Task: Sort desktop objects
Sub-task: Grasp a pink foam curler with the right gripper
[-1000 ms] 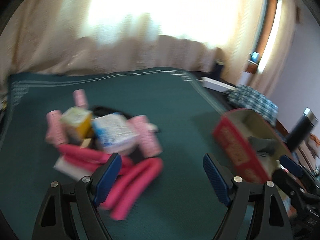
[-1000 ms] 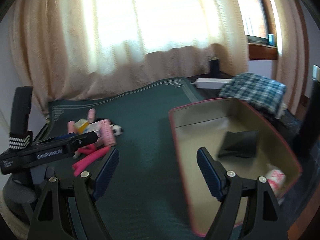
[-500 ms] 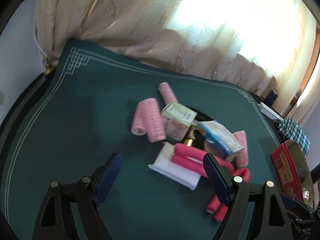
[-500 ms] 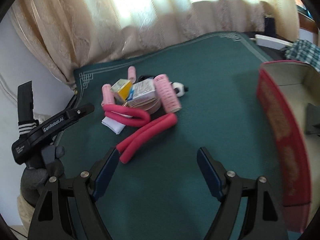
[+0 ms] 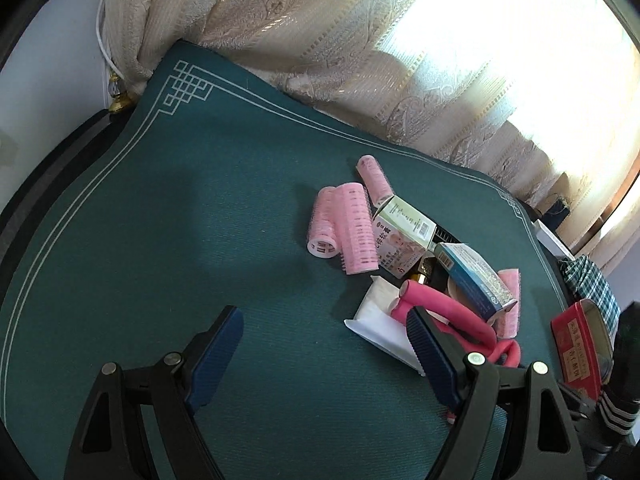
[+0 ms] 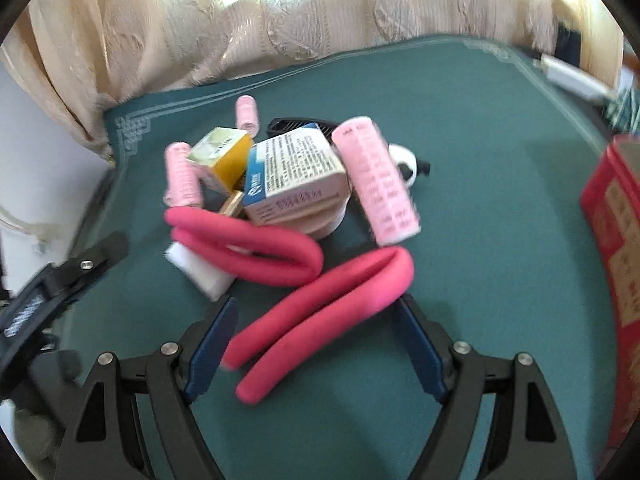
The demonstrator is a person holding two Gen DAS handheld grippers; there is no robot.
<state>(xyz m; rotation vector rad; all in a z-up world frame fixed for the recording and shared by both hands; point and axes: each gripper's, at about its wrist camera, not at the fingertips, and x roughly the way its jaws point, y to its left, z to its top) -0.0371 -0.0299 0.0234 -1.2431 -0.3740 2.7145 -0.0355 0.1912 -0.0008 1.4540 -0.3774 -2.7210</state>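
A pile lies on the green mat (image 5: pixel 168 248): pale pink hair rollers (image 5: pixel 348 228), a white and yellow box (image 5: pixel 402 236), a blue and white box (image 6: pixel 296 168), two bent hot-pink foam curlers and a white packet (image 5: pixel 380 320). My left gripper (image 5: pixel 322 328) is open over bare mat, just left of the packet. My right gripper (image 6: pixel 318 308) is open and low over the nearer folded foam curler (image 6: pixel 328 304), which lies between its fingers without the pads pressing on it. The other foam curler (image 6: pixel 248 248) rests on the packet.
A red tin (image 6: pixel 616 240) stands at the mat's right side, its rim (image 5: pixel 576 344) also showing in the left wrist view. A black comb (image 6: pixel 300 124) and a small black and white object (image 6: pixel 404 160) lie behind the pile. Curtains hang along the far edge.
Both grippers swung away from the red tin to the pile. The right one dropped closer until the folded foam curler lay between its fingers. The left one ended left of the pile.
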